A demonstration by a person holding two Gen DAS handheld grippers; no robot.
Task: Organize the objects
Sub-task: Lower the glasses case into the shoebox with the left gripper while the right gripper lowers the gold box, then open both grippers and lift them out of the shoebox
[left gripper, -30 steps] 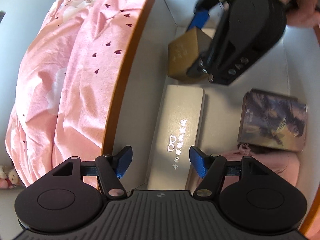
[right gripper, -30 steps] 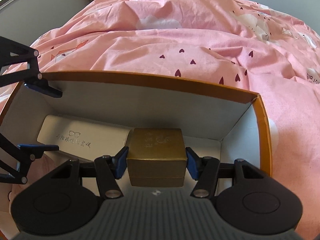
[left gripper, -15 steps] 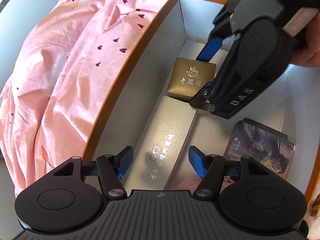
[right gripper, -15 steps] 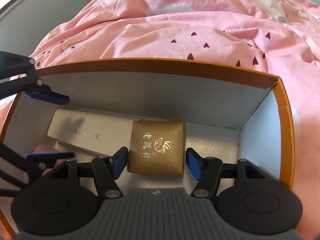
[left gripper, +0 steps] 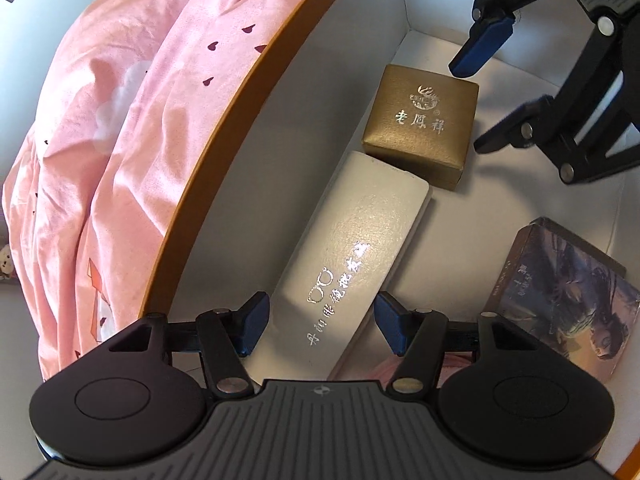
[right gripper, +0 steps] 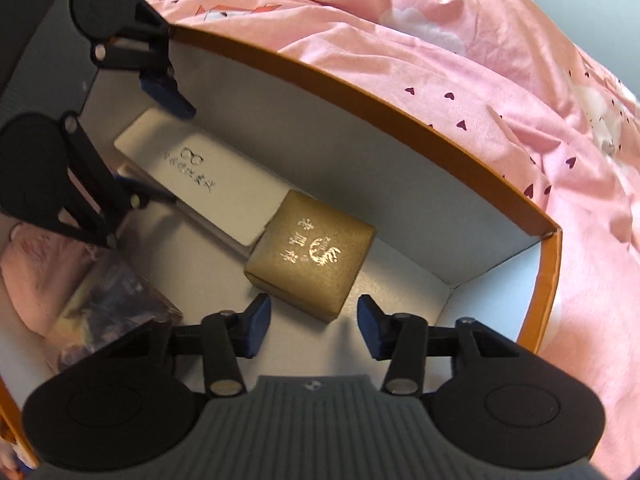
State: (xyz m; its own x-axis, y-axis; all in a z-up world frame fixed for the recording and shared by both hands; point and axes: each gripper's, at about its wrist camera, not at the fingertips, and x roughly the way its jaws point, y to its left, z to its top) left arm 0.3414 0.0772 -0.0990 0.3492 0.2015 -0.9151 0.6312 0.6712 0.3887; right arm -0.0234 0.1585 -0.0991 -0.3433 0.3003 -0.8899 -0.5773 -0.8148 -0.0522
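— Grippers first, since they're nearest: the left gripper (left gripper: 321, 322) hangs over the near end of the white case (left gripper: 352, 264), its jaws apart and just narrowing, blue pads clear of both long sides.

— And the right gripper (right gripper: 313, 322)?

— Spread too, and just drawing in. The gold box (right gripper: 316, 255) sits beyond its fingertips, nothing between the pads; it holds nothing.

— Where does the gold box sit, then?

— On the floor of the orange-rimmed box (left gripper: 224, 148), flat, lid up, touching the far end of the case. Both lie along the tall white wall.

— Anything else in there?

— A dark picture box (left gripper: 560, 300) leans against the opposite side, with something pink (right gripper: 44, 264) beside it, too hidden to tell what.

— And past the rim?

— A pink quilt (right gripper: 440, 40) with small dark hearts, rumpled.
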